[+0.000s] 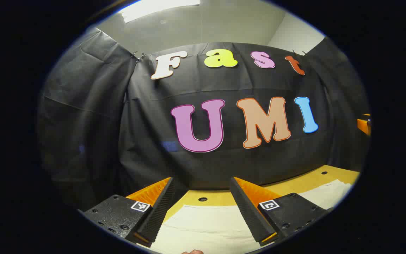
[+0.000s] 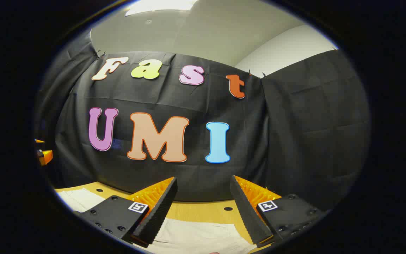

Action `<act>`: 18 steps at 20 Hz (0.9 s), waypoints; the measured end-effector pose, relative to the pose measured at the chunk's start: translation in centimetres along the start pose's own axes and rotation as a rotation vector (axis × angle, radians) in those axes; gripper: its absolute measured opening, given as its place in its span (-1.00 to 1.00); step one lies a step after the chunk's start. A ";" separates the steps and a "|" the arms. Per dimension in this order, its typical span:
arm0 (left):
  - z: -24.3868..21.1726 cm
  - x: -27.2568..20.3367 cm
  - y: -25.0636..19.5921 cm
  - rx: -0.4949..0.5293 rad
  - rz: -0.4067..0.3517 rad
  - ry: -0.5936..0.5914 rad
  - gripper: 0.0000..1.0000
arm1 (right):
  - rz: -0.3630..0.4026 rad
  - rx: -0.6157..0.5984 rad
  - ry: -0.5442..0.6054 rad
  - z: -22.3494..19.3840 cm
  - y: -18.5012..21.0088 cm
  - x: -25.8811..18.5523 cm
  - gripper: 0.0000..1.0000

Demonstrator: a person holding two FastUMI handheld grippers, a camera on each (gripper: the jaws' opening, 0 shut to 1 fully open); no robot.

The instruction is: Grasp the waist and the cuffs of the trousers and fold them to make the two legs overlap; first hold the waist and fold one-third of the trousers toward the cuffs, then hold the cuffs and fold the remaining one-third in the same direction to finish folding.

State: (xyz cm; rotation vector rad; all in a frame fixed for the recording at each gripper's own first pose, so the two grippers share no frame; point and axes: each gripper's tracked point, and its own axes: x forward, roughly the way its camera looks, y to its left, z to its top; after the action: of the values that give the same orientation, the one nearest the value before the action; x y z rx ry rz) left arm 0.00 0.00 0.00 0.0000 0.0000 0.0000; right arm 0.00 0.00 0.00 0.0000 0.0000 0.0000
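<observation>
At the bottom of the left gripper view the left claw (image 1: 201, 208) stood with its two fingers apart and nothing between them, and just beyond and below them lay the pale, off-white cloth trousers (image 1: 206, 225), flat on the yellow wooden desk (image 1: 307, 183). At the bottom of the right gripper view the right claw (image 2: 203, 208) was likewise spread wide and empty, with the same pale cloth (image 2: 196, 234) lying under its fingertips and another stretch of it at the lower left of that frame. The desk had small dark round holes (image 1: 202, 199) past the cloth's far edge, and behind it hung the black booth wall (image 1: 153, 141), with a plain white room wall and ceiling at the top of the frame. At the far right edge of the left gripper view a bit of the other claw (image 1: 364, 125) showed. The job seemed not yet begun, since no fold was visible. To do the first grasp well, each claw would likely need to tip down and meet the cloth edge low, pinching both layers fully before lifting, and the two should rise together so the legs lie evenly.
</observation>
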 end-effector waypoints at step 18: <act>-0.8 0.5 -0.7 0.003 -0.004 0.016 0.92 | 0.012 0.001 0.016 -0.7 0.3 0.4 0.94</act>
State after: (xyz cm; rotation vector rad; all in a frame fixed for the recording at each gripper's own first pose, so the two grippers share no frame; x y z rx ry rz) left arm 0.47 -0.73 -0.77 0.0029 0.0160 -0.0045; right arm 0.42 0.31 -0.71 0.0009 0.0155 0.0119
